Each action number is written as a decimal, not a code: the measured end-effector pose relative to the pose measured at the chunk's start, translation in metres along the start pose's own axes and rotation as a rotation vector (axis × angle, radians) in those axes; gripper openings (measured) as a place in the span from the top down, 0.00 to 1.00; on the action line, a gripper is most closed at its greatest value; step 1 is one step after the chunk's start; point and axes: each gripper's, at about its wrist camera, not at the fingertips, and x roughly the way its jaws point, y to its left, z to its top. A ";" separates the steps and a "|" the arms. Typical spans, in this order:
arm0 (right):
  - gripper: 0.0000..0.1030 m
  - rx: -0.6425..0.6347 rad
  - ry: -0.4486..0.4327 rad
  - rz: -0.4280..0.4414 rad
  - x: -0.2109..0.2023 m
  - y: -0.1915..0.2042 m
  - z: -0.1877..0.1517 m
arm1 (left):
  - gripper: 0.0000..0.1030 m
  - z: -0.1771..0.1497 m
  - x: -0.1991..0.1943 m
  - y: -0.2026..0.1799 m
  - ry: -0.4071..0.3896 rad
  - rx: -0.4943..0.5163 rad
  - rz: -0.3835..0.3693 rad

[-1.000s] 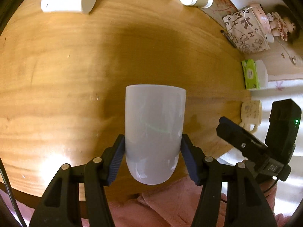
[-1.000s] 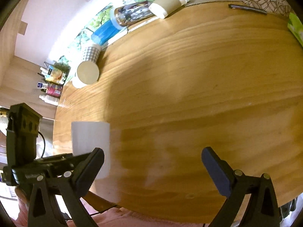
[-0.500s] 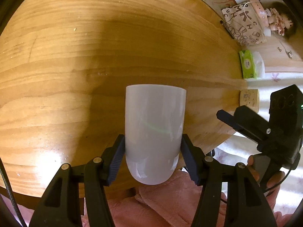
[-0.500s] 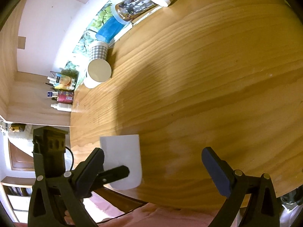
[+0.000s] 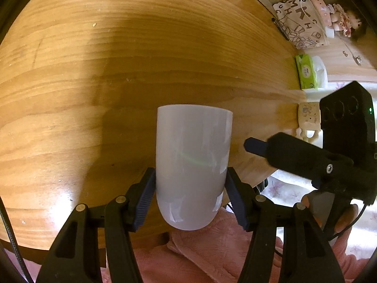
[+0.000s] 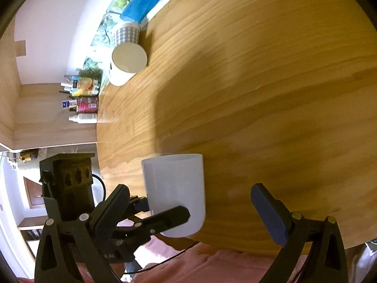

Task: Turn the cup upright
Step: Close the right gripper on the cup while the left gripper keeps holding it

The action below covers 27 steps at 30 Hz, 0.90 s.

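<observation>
A plain white cup (image 5: 192,165) is clamped between the pads of my left gripper (image 5: 190,195), held over the near edge of the wooden table (image 5: 117,70); its rounded base points toward the camera and its mouth points away. In the right wrist view the same cup (image 6: 175,188) sits between my right gripper's open jaws, nearer the left finger. My right gripper (image 6: 193,212) is open and touches nothing; it shows in the left wrist view (image 5: 256,146) just right of the cup.
A white cup (image 6: 127,66) and a checked cup (image 6: 126,33) stand at the table's far edge by a blue pack (image 6: 139,7). A patterned bag (image 5: 301,21), a green tissue pack (image 5: 306,72) and a small cream mug (image 5: 308,118) lie to the right. A pink cloth (image 5: 212,259) is below.
My right gripper has swung in toward the cup, so the cup now lies between its open jaws. My left gripper has kept its hold on the cup.
</observation>
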 end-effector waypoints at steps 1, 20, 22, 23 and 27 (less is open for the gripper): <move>0.00 -0.003 0.008 -0.002 0.003 0.002 0.000 | 0.34 0.000 0.000 0.001 0.006 0.001 0.003; 0.11 0.051 0.077 -0.035 0.038 0.018 0.004 | 0.31 -0.003 -0.006 0.013 0.033 0.006 -0.038; 0.13 0.057 0.069 -0.033 0.037 0.018 0.003 | 0.31 -0.003 -0.007 0.013 0.036 0.011 -0.043; 0.16 0.060 0.067 -0.030 0.038 0.018 0.002 | 0.31 -0.003 -0.007 0.013 0.040 0.015 -0.046; 0.31 0.071 0.058 -0.022 0.039 0.016 0.002 | 0.31 -0.003 -0.006 0.013 0.056 0.028 -0.037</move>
